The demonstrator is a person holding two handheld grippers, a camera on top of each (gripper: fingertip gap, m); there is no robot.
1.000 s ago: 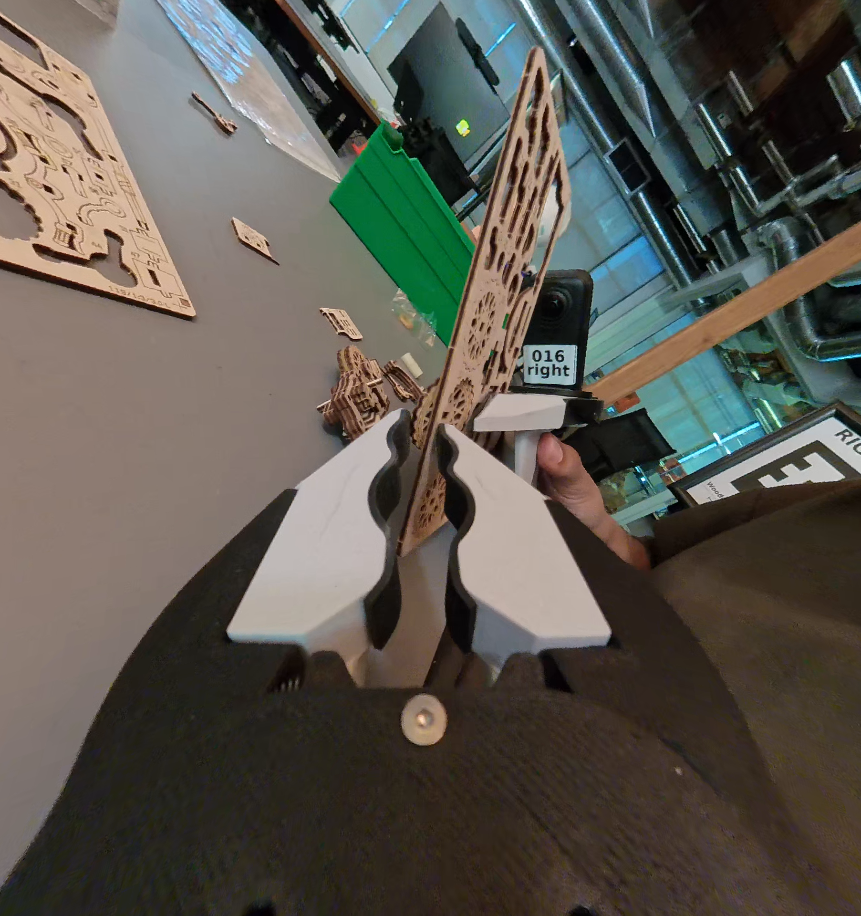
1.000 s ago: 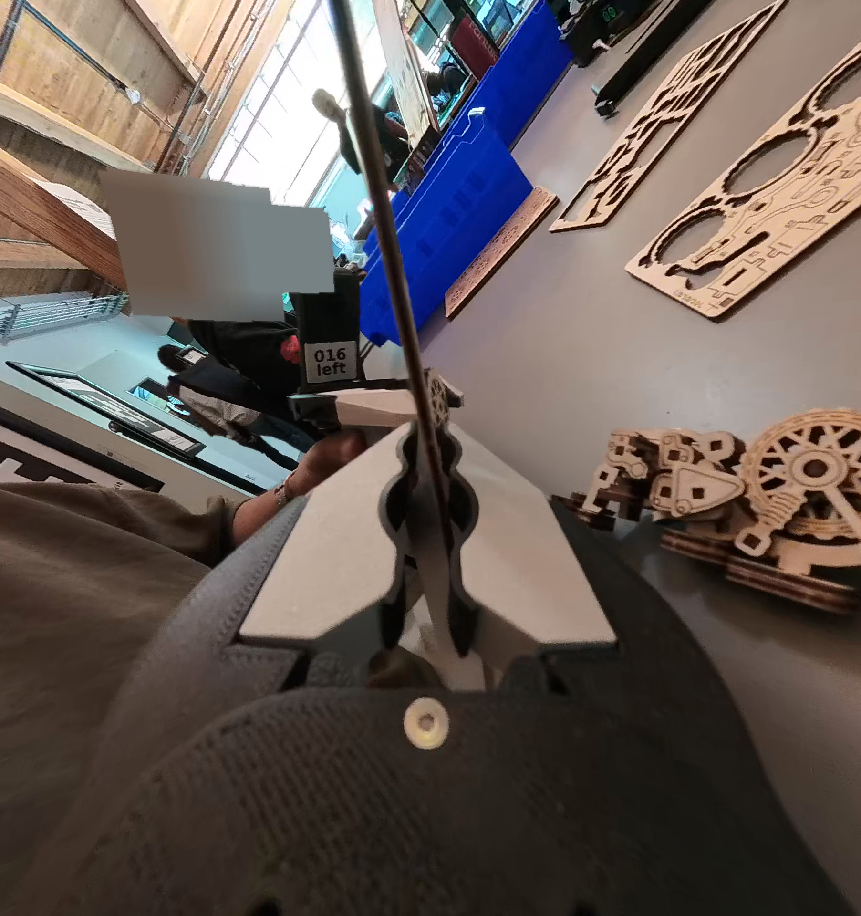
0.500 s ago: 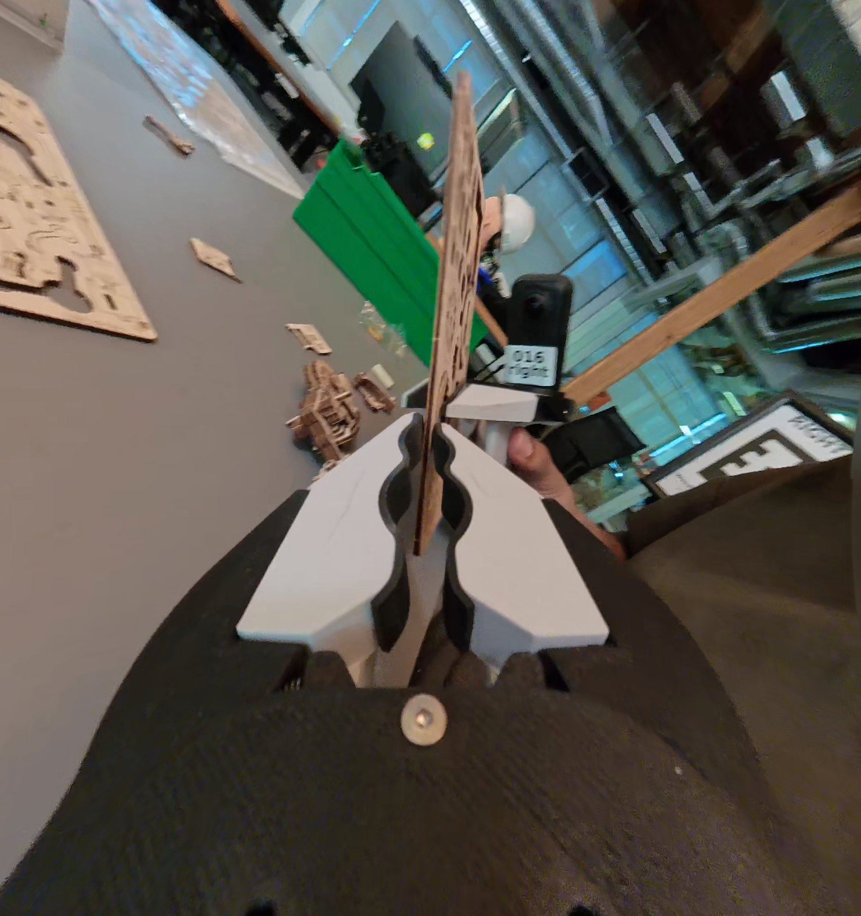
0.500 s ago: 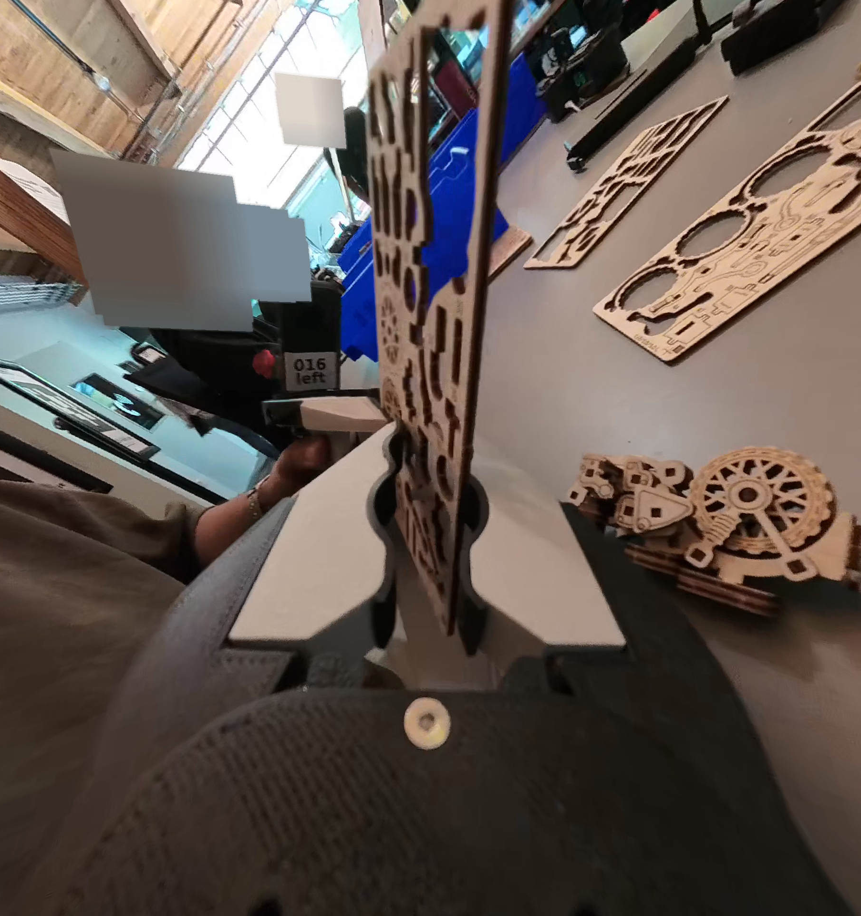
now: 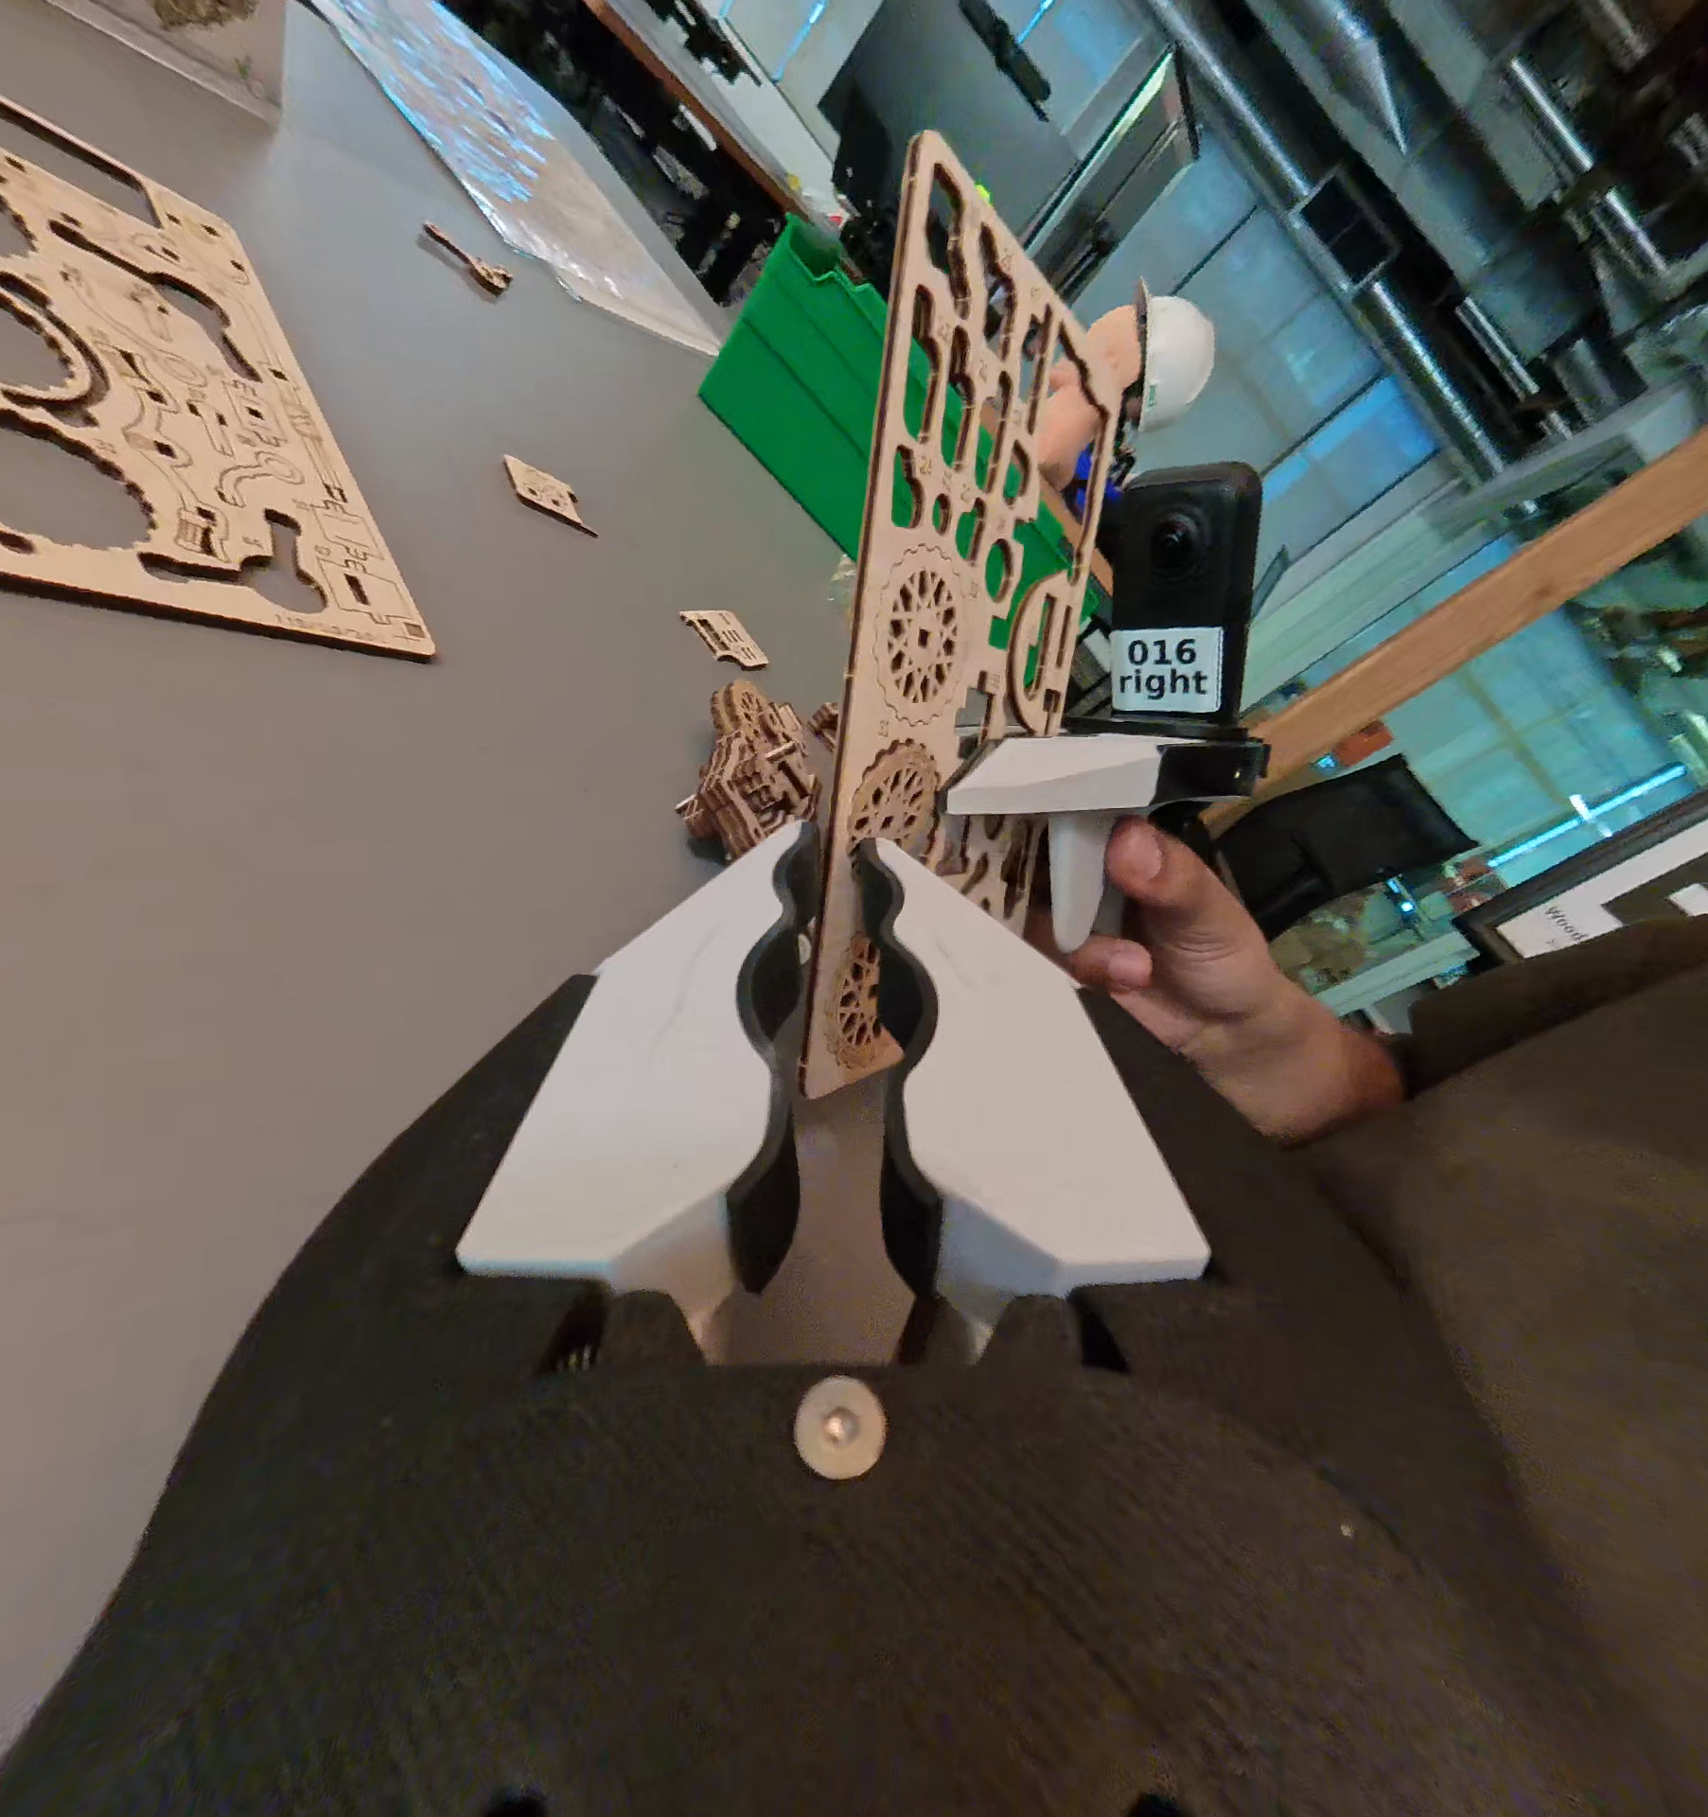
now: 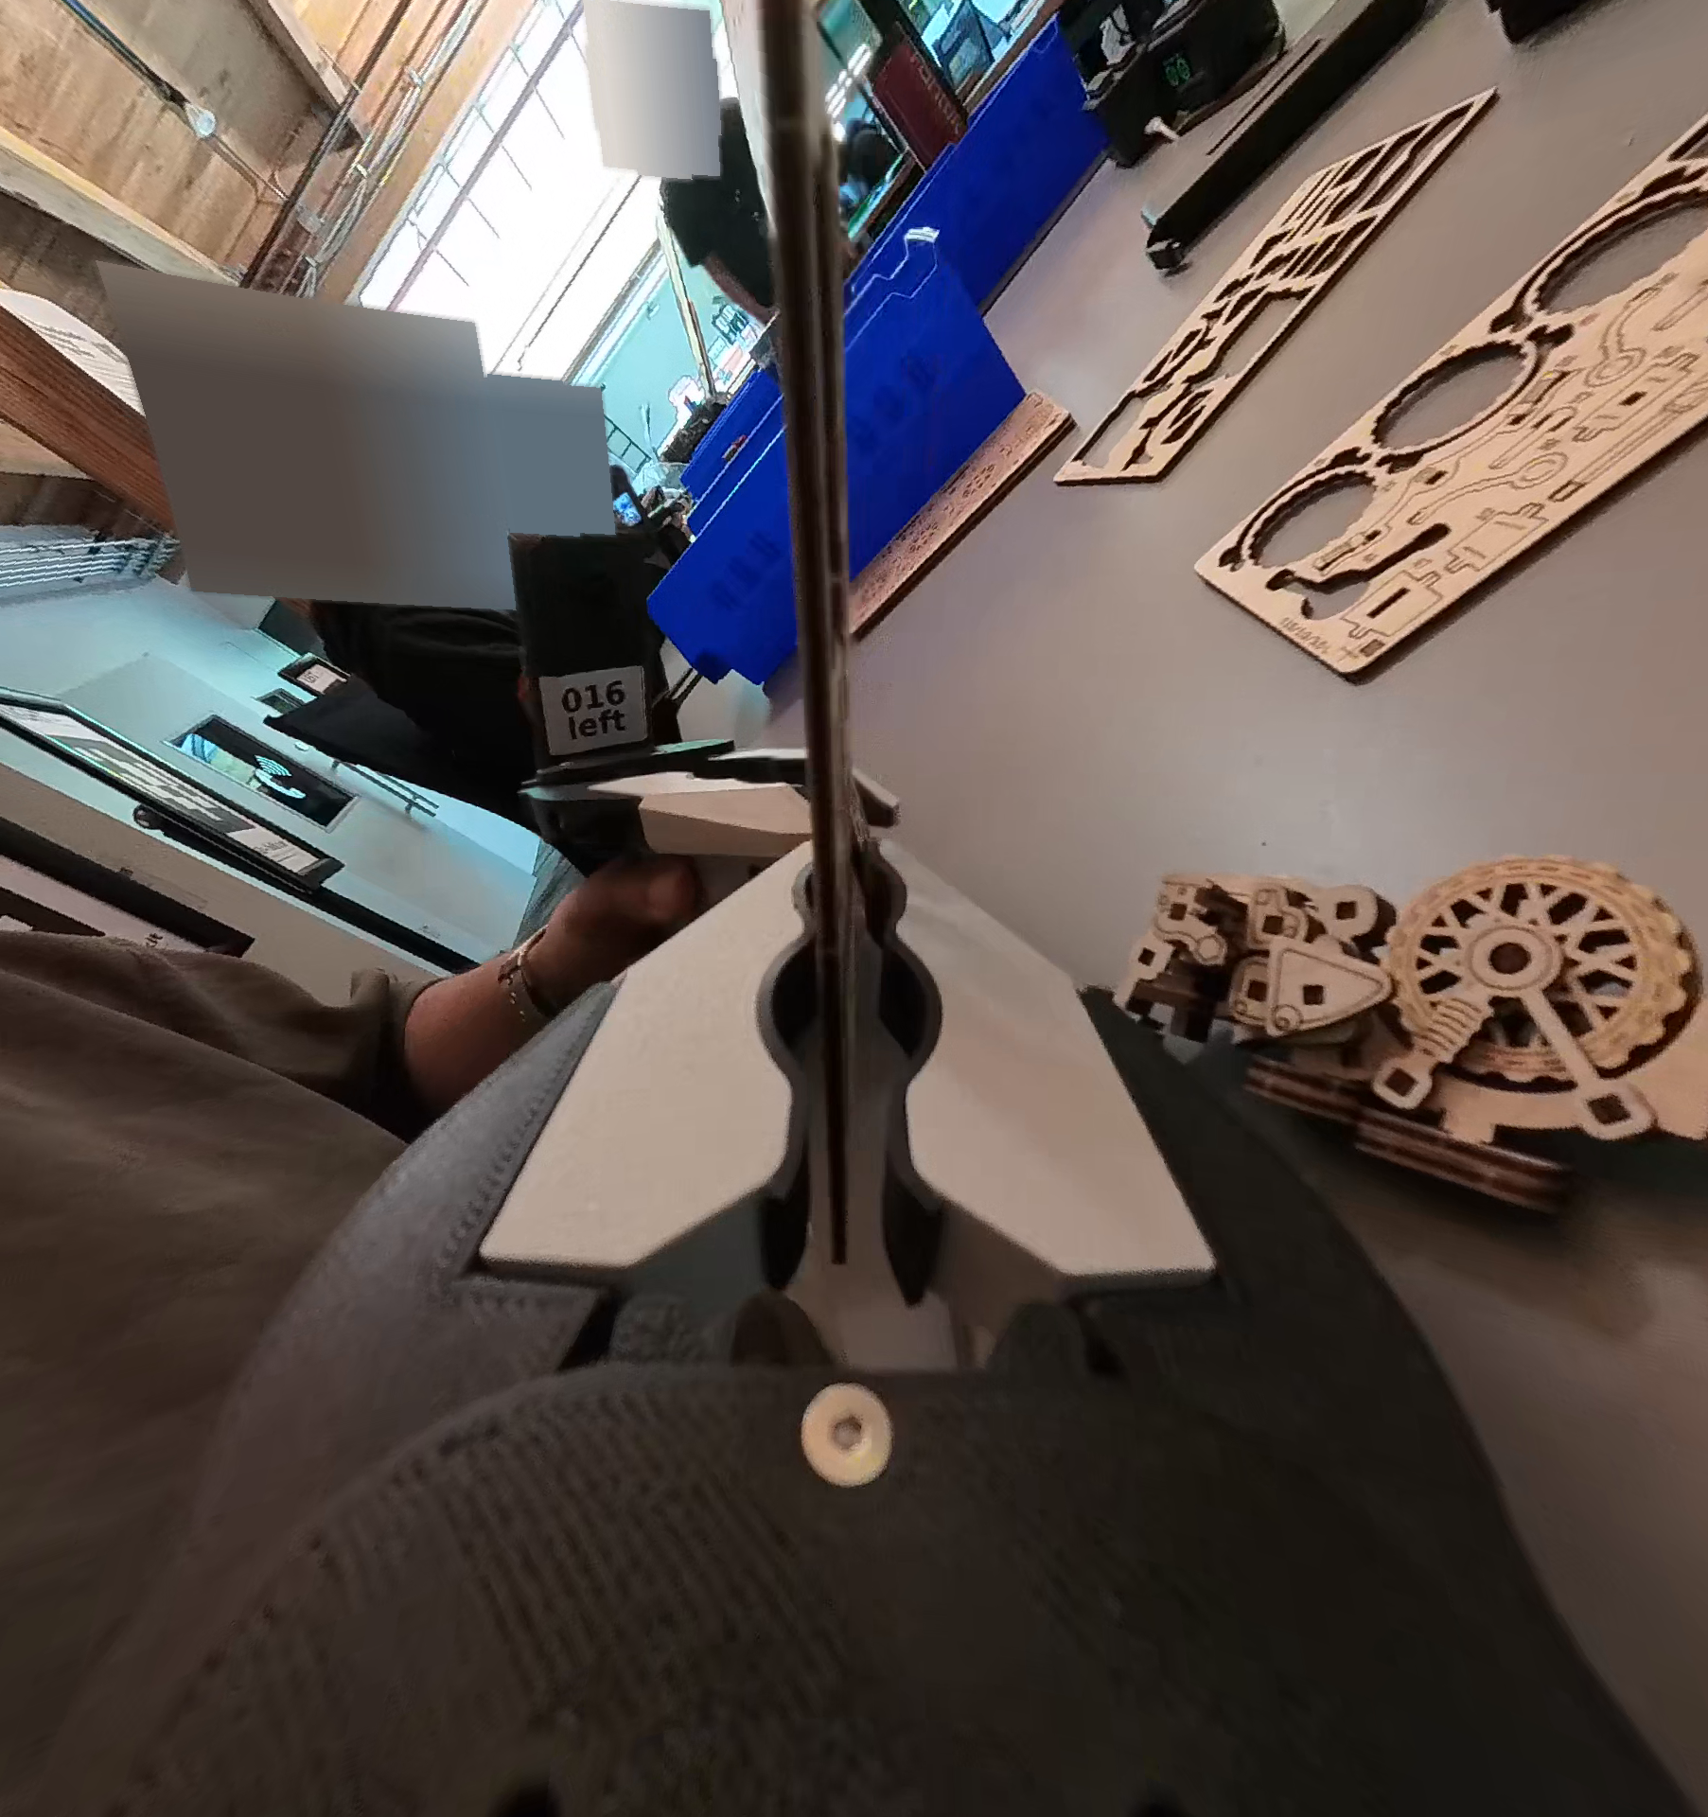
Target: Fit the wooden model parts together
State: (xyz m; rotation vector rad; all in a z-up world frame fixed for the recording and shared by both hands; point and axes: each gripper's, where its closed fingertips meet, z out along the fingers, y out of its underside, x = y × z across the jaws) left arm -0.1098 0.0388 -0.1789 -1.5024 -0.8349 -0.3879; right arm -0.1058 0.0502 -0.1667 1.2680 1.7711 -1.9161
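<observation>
Wooden parts sheet [image 5: 968,551] — clamped by left gripper [image 5: 838,870] and right gripper [image 6: 848,890]; twisted since half-second ago, likely flexing pieces loose.

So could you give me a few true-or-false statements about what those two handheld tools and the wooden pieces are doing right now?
1. Both tools grip the same wooden sheet. True: the left tool and the right tool are each shut on it.
2. The wooden sheet lies flat on the grey table. False: it is held up off the table, standing on edge.
3. A partly built wooden model with a spoked wheel rests on the table. True.
4. The bin beyond the sheet in the left wrist view is red. False: it is green.
5. Every piece has been punched out of the held sheet. False: gear shapes remain in it.
</observation>
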